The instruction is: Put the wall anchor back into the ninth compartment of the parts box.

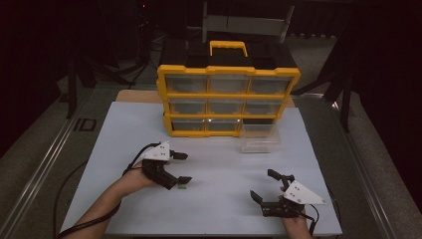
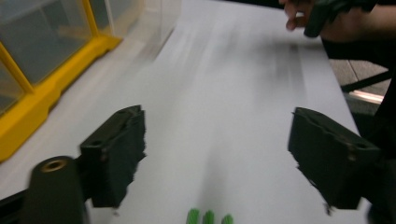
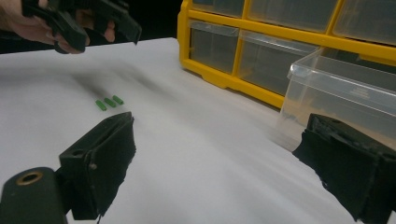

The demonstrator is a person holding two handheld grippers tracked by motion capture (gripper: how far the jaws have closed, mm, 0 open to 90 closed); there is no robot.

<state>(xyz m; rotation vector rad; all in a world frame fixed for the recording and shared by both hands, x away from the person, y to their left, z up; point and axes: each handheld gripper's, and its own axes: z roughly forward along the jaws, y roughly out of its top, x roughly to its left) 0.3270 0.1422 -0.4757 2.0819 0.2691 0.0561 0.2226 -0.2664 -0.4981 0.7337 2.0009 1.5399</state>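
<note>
Left gripper (image 1: 182, 168) hangs over the near-left part of the white table (image 1: 124, 129), jaws spread with nothing pinched. Three small green pieces (image 3: 109, 102) lie on the table just beneath its nearer jaw. Right gripper (image 1: 263, 184) sits near right, jaws spread and empty. A clear drawer (image 1: 260, 137) stands in front of the yellow organiser (image 1: 228, 99), at its lower right.

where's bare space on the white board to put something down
Free: the middle, between the left gripper and right gripper, and the far-left strip beside the yellow drawer cabinet. Crowded: around the green pieces and the clear drawer.
</note>
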